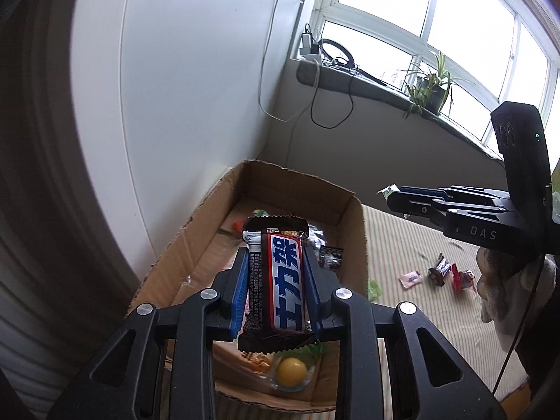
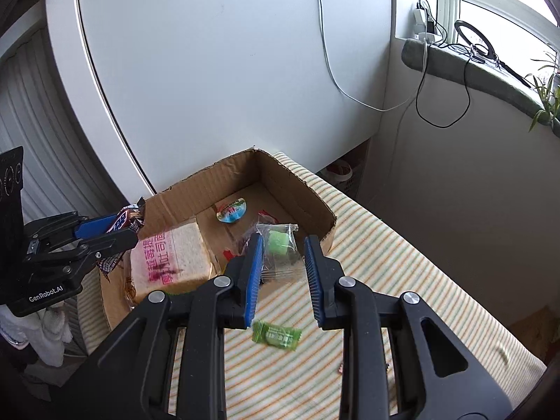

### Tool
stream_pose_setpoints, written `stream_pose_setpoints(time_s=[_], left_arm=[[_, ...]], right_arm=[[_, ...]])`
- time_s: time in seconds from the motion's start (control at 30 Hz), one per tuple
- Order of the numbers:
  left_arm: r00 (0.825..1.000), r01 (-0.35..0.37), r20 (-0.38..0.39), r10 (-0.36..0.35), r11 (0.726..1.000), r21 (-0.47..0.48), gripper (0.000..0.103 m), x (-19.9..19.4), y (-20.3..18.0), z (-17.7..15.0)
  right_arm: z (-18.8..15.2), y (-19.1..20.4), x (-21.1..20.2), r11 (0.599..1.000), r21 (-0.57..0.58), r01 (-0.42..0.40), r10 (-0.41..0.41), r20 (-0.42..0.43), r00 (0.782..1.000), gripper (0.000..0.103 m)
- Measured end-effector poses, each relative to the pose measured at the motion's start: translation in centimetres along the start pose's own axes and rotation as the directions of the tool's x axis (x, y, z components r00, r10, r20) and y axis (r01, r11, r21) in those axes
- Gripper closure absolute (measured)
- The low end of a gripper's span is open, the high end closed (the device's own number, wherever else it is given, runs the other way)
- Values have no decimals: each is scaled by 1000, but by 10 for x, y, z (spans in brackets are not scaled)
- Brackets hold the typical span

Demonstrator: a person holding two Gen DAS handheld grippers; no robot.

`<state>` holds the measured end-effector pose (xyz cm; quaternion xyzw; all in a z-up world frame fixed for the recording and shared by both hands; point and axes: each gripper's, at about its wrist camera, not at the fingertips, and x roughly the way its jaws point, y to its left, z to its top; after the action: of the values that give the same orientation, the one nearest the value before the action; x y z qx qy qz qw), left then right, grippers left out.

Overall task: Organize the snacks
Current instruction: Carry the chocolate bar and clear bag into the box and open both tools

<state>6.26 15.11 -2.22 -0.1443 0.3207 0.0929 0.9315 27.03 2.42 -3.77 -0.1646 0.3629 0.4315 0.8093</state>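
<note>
L gripper (image 1: pixel 276 280) fingers clamp the chocolate bar (image 1: pixel 274 280) over the cardboard box (image 1: pixel 360 245), drop-off step, next just release; R gripper (image 2: pixel 283 273) fingers open, empty, green candy (image 2: pixel 276 335) on striped counter (image 2: pixel 402 280) below.

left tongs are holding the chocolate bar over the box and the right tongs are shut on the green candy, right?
Not quite. The left tongs do hold the chocolate bar over the box, but the right tongs are open. The right wrist view shows the green candy lying loose on the striped cloth.
</note>
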Motion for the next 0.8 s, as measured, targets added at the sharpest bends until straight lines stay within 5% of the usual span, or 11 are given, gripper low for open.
stream_pose_setpoints(time_s=[0.7,0.73,0.8], left_arm=[[999,-41,-18,42,999,6,75,19,15,6],[999,-44,-15,44,999,3,74,19,16,6],[999,-43,-10,43,999,-5,64,17,16,7]], right_arm=[[19,10,43,999,-4,-50,50,-35,998,77],[20,9,43,999,2,-52,52,-33,998,73],[19,7,38,999,12,-43,44,-12,999,40]])
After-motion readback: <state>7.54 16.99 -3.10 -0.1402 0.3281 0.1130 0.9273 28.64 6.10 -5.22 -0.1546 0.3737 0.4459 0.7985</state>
